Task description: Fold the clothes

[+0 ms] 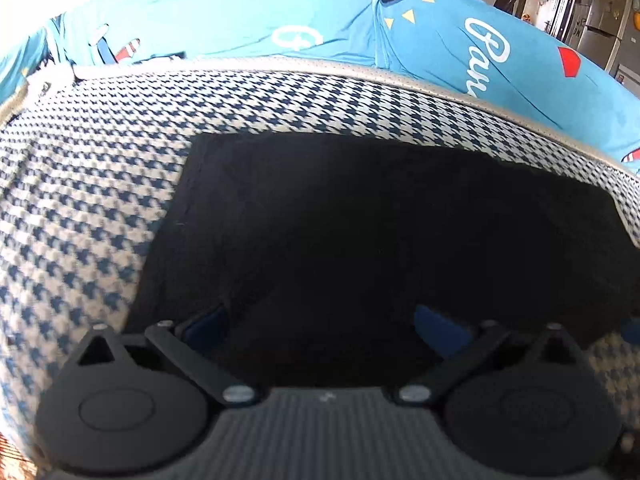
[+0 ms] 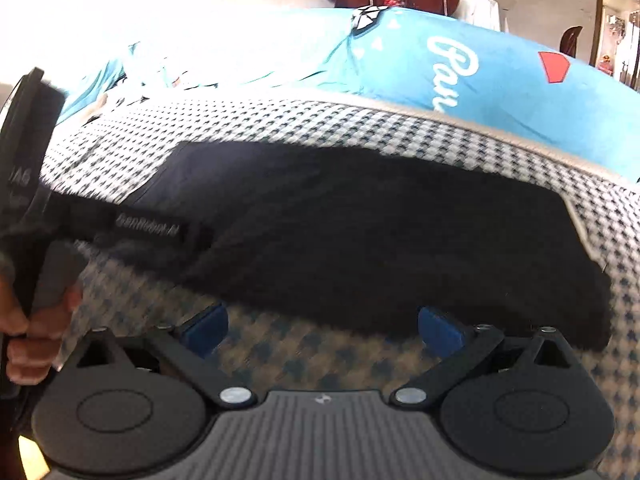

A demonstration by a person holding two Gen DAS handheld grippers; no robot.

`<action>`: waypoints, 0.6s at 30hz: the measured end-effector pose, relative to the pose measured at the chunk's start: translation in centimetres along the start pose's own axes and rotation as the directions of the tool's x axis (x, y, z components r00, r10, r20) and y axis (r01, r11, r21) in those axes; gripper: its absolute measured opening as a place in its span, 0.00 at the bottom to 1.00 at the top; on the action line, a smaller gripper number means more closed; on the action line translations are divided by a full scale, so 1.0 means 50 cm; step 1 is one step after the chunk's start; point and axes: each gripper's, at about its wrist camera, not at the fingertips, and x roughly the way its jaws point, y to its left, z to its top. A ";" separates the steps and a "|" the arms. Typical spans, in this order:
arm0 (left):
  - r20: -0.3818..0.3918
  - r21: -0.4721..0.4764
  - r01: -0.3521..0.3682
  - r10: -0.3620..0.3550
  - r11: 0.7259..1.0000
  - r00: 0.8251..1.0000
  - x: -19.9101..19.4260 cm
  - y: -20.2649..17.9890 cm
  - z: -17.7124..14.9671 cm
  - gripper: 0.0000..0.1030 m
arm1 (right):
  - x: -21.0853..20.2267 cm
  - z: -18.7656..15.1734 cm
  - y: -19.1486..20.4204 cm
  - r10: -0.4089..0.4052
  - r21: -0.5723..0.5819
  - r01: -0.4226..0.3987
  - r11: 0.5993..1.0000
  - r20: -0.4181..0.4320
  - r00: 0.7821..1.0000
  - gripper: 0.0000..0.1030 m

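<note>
A blue sheet (image 1: pixel 248 28) lies behind the checked mat (image 1: pixel 80 184), the black cloth (image 1: pixel 360 232) lies flat on the mat, and the left gripper (image 1: pixel 320 324) and right gripper (image 2: pixel 320 328), both wide open and holding nothing, could bunch it if they push.

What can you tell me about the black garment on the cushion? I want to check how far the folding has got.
The black garment is plain dark cloth, with no visible print or seams. It lies flat in a rough rectangle with fairly straight edges, apparently already folded, on the blue-and-white houndstooth cushion. The left gripper hovers open above its near edge; the right gripper is open just short of it. Neither holds it. Any layers cannot be made out.
</note>
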 end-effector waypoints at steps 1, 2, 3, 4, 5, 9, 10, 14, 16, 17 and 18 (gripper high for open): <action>0.004 0.009 -0.001 0.001 1.000 1.000 0.004 -0.008 0.005 1.00 | 0.008 0.008 -0.012 0.007 0.016 -0.007 1.000 0.002 1.000 0.96; 0.008 0.020 -0.003 0.003 1.000 1.000 0.009 -0.017 0.010 1.00 | 0.016 0.017 -0.025 0.016 0.033 -0.016 0.999 0.004 1.000 0.96; 0.009 0.028 -0.001 0.001 1.000 1.000 0.014 -0.026 0.016 1.00 | 0.024 0.025 -0.037 0.024 0.050 -0.025 0.998 0.006 1.000 0.95; 0.009 0.037 0.001 -0.001 0.999 1.000 0.019 -0.034 0.022 1.00 | 0.032 0.032 -0.046 0.022 0.060 -0.022 0.998 0.009 1.000 0.95; 0.010 0.045 0.003 -0.003 0.999 1.000 0.024 -0.042 0.028 1.00 | 0.042 0.037 -0.053 -0.006 0.059 0.005 0.998 0.009 1.000 0.95; 0.004 0.073 0.012 -0.012 0.997 1.000 0.046 -0.075 0.041 1.00 | 0.079 0.056 -0.078 -0.136 0.050 0.135 0.990 0.008 0.991 0.95; 0.002 0.081 0.011 -0.011 0.997 1.000 0.052 -0.083 0.041 1.00 | 0.089 0.056 -0.085 -0.157 0.063 0.157 0.986 0.001 0.988 0.95; 0.014 0.145 -0.030 0.028 0.989 1.000 0.068 -0.124 0.024 1.00 | 0.114 0.036 -0.098 -0.175 0.050 0.179 0.983 -0.067 0.982 0.96; 0.023 0.160 -0.030 0.027 0.987 0.999 0.065 -0.136 0.012 1.00 | 0.114 0.024 -0.090 -0.187 -0.004 0.187 0.982 -0.076 0.980 0.96; 0.024 0.163 -0.026 0.023 0.986 0.999 0.063 -0.140 0.005 1.00 | 0.114 0.017 -0.086 -0.192 -0.030 0.191 0.981 -0.080 0.978 0.97; 0.027 0.170 -0.027 0.022 0.985 0.999 0.057 -0.143 -0.003 1.00 | 0.112 0.014 -0.087 -0.190 -0.036 0.187 0.982 -0.081 0.979 0.99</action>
